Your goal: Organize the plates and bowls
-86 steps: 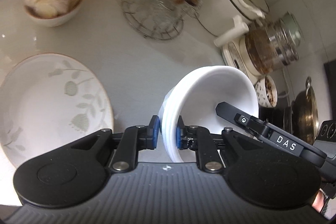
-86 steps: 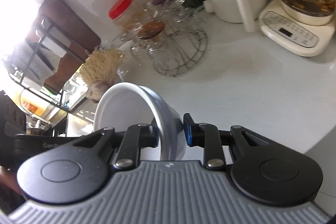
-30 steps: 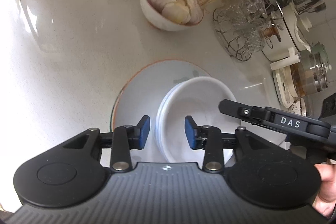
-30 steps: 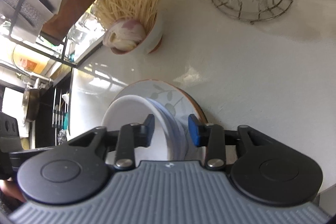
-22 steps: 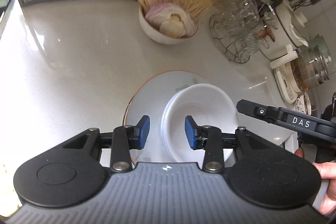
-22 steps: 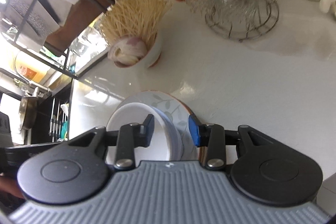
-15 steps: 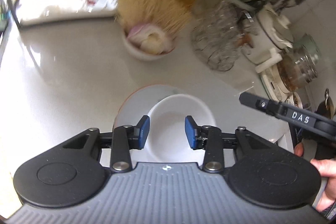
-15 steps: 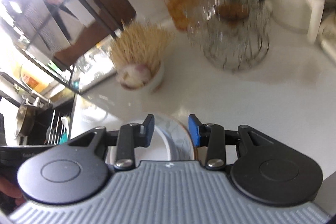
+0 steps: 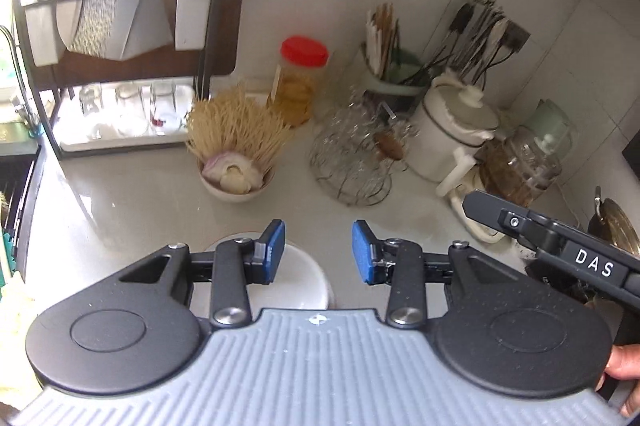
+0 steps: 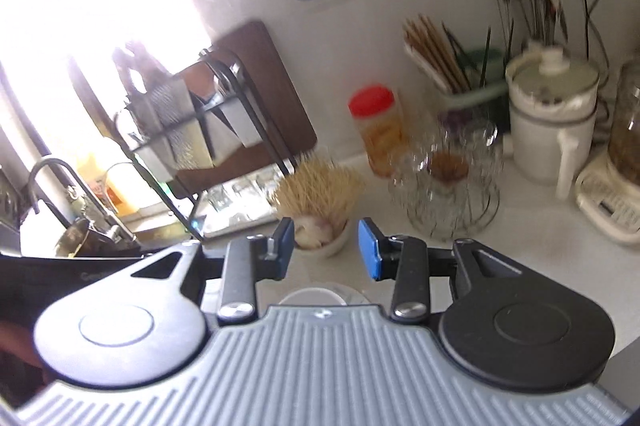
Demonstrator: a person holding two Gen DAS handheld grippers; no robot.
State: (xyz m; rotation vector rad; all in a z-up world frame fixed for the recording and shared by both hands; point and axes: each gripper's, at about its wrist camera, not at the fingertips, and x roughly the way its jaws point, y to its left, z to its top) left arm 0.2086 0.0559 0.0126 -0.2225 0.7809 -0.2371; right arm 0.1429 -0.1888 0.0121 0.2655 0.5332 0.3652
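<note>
In the left wrist view, the left gripper (image 9: pixel 319 252) is seen with blue pads apart and empty, above the white round ceramic bowl (image 9: pixel 298 282) set on the pale grey desk (image 9: pixel 132 202). In the right wrist view, the right gripper (image 10: pixel 326 248) is likewise held apart, the bowl (image 10: pixel 312 296) partly hidden below it.

both wrist cams high, facing counter (image 9: pixel 132 202), sharing jar (image 9: pixel 299 82)
</note>
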